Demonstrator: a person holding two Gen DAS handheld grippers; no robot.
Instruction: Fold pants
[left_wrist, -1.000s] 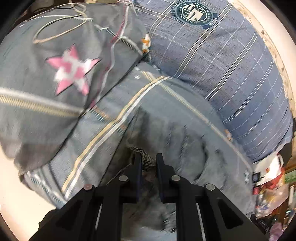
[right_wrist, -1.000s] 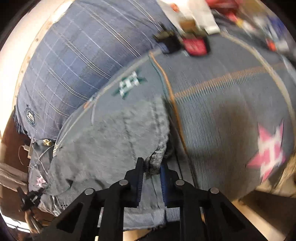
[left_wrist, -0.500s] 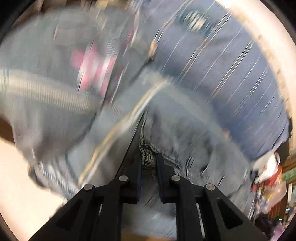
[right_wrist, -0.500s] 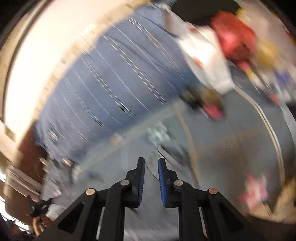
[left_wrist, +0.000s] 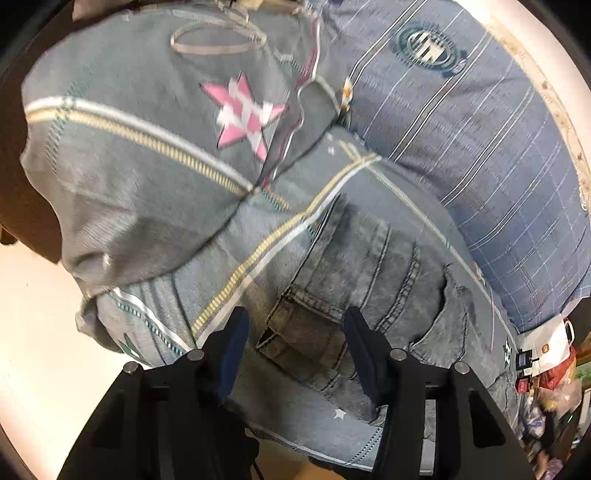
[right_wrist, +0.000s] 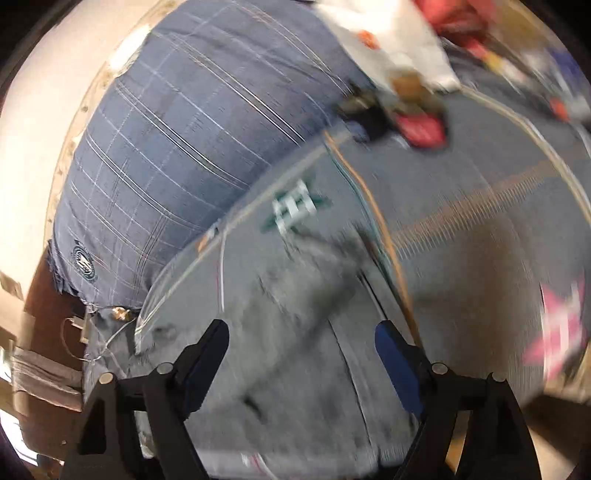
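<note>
Grey washed denim pants (left_wrist: 369, 266) lie folded on the bed, waistband and belt loop toward me in the left wrist view. My left gripper (left_wrist: 295, 332) is open, its jaws standing on either side of the waistband without holding it. In the blurred right wrist view the pants (right_wrist: 295, 302) lie flat just ahead of my right gripper (right_wrist: 301, 334), which is wide open and empty above them.
The grey-blue bedspread (left_wrist: 147, 155) with a pink star covers a mound at the left. A blue plaid pillow (left_wrist: 480, 129) lies behind the pants, against the wall. Bags and clutter (left_wrist: 546, 362) sit at the far right. The bed edge is near my left gripper.
Both grippers were shut on the pants' cloth one second ago. Both have opened and let go, and the pants now lie on the bed.
</note>
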